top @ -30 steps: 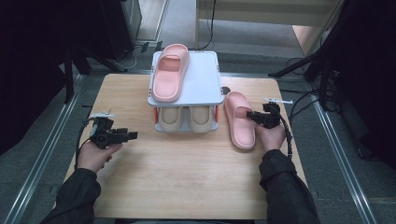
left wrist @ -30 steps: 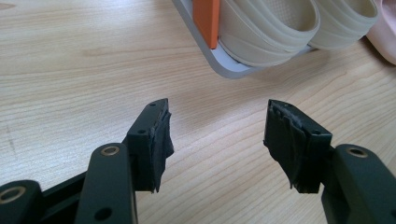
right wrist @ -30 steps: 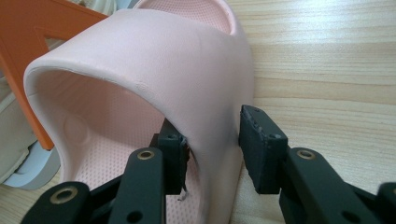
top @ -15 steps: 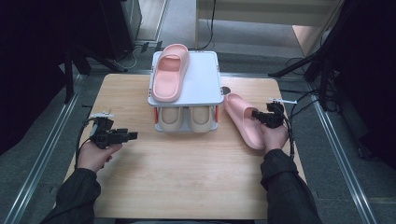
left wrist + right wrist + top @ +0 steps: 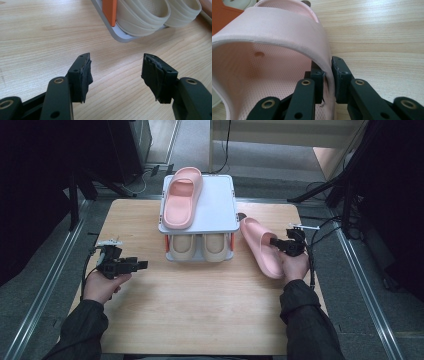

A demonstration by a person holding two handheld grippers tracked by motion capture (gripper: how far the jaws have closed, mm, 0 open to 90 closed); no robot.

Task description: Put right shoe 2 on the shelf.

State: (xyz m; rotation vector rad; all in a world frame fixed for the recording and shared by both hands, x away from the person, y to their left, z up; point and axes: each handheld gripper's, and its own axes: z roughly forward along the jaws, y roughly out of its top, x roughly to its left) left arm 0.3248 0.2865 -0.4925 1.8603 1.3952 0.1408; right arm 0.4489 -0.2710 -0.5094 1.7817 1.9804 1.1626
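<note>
pink slipper (image 5: 261, 247) | tilted on edge | table's right, beside the rack (image 5: 220, 215)

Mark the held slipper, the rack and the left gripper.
held slipper (image 5: 287, 32): right gripper view, its strap.
rack (image 5: 212, 202): high view, bare top shelf.
left gripper (image 5: 116, 72): left gripper view, gap between its fingertips.
</note>
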